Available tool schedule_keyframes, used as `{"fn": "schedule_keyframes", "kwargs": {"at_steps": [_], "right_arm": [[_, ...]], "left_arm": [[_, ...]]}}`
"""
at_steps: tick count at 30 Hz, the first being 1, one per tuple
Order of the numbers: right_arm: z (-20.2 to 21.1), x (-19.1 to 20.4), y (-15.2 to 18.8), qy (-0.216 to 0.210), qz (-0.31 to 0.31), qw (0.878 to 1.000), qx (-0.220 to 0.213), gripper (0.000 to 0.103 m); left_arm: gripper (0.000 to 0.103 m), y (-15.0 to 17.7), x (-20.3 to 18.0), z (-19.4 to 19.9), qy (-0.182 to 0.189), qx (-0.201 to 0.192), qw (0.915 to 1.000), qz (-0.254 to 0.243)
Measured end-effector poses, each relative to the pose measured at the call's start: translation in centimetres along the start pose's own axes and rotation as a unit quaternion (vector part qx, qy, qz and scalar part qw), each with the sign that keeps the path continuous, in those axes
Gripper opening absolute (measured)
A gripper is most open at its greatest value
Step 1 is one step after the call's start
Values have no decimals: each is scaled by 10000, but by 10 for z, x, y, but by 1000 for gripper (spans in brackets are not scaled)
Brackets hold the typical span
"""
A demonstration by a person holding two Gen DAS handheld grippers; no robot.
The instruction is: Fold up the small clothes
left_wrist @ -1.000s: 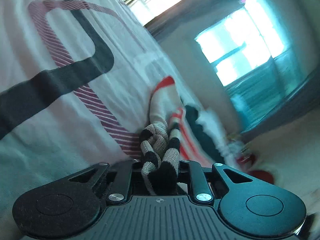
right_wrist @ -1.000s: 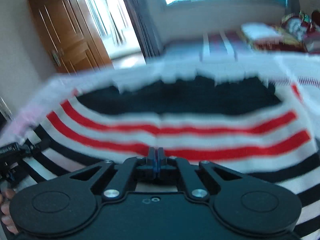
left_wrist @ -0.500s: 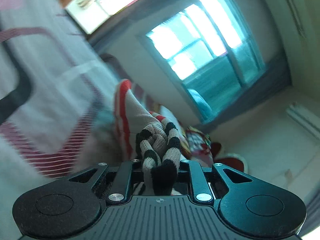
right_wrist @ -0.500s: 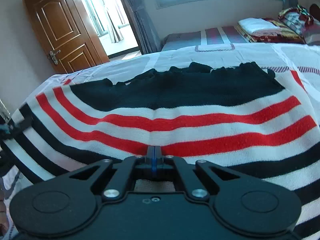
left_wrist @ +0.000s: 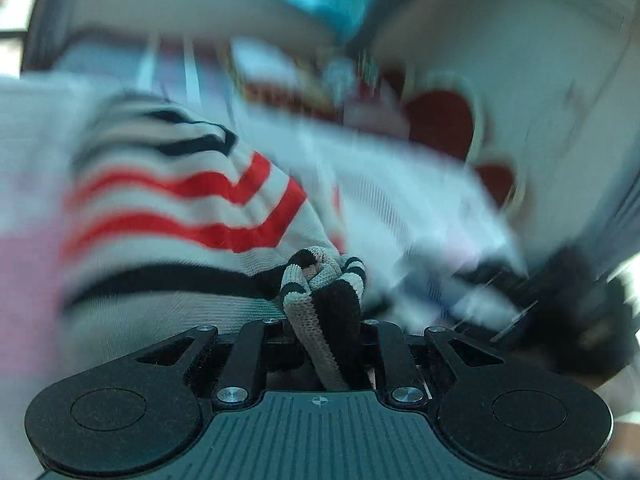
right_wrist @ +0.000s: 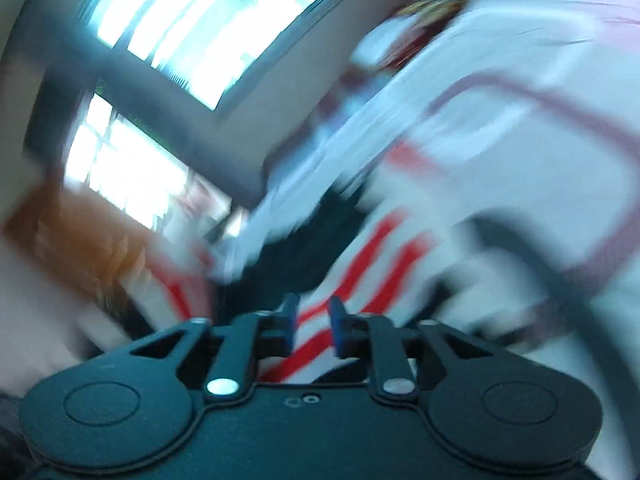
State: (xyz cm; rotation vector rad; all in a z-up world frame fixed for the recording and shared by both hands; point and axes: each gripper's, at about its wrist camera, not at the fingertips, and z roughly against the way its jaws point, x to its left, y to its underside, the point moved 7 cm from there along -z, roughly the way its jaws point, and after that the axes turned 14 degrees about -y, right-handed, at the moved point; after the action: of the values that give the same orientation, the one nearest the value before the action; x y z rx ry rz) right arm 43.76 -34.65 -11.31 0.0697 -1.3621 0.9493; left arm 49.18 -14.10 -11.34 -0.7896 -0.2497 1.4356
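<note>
Knitwear fills both views: we see the red, white and black striped knitted sweater (left_wrist: 192, 200) bunched at its black-and-beige ribbed edge between the 2 fingers of our left gripper (left_wrist: 326, 322), which pinches that fold tight. The rest of the garment trails away over the white bedsheet with dark red line pattern (right_wrist: 520, 120). Our right gripper (right_wrist: 314, 322) has its 2 blue-tipped fingers (right_wrist: 290, 314) parted, gripping nothing, with the sweater's red stripes showing in the gap beyond. Both views are heavily blurred.

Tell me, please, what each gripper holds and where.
Left gripper pinches the striped sweater by its bunched ribbed edge; right gripper, jaws apart, holds nothing.
</note>
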Motion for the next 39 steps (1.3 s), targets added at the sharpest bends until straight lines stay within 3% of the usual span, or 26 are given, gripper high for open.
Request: {"fn": "schedule_keyframes", "kwargs": {"at_steps": [1,2,3,4,5,7,9,11,12,15,20,25,27,28,31,33,36,39], "right_arm": [[14,-6,-10,-48,-186,9997,-122,36],[27,-9,-18,-114,-283,9993,-221,44],[37,-9,-23,-154,-317,9989,-293,58],[46,-8,-27,-208,-351,9986,-336,65],[52,-5,-28,-308,-368,9984,-313,72],[57,1,-26,-431,-364,9982,-192,72],[53,6,-17,-478,-324,9983,73,72],[44,11,-3,-529,-378,9970,413,72],[36,13,8,-523,-401,9959,614,72],[14,12,29,-442,-517,9932,946,73],[-23,8,33,-431,-785,9863,1384,74],[-57,18,35,-51,-330,9802,1951,60],[-66,27,40,366,541,9726,2230,31],[-69,32,42,440,1015,9675,2273,30],[-61,59,50,414,2463,9442,2146,24],[-48,78,47,243,3044,9343,1838,23],[-18,92,27,-118,3164,9404,1245,23],[-3,71,12,21,3015,9483,992,23]], "left_arm": [[18,7,-12,-8,-130,-31,9995,-292],[36,12,-25,-4,-225,-238,9980,-546],[66,13,-32,3,-122,-278,9974,-646],[74,13,-39,16,96,-324,9971,-677],[75,11,-41,35,198,-515,9960,-709],[75,10,-34,72,158,-818,9937,-748],[75,4,-1,97,4,-1103,9929,-446],[75,-4,49,103,-698,-1261,9895,-127],[75,-5,73,101,-935,-1241,9879,35],[75,-3,118,89,-1133,-952,9879,455],[75,6,131,63,-1018,-759,9904,543],[75,9,129,49,-1022,-773,9902,549],[75,-2,130,50,-1091,-973,9874,606],[75,-6,132,42,-1108,-943,9873,638],[75,-12,131,26,-1071,-783,9892,616],[75,-18,121,23,-1010,-820,9902,504],[75,-25,98,19,-931,-959,9907,242],[75,-22,72,-2,-1185,-796,9896,-193]]}}
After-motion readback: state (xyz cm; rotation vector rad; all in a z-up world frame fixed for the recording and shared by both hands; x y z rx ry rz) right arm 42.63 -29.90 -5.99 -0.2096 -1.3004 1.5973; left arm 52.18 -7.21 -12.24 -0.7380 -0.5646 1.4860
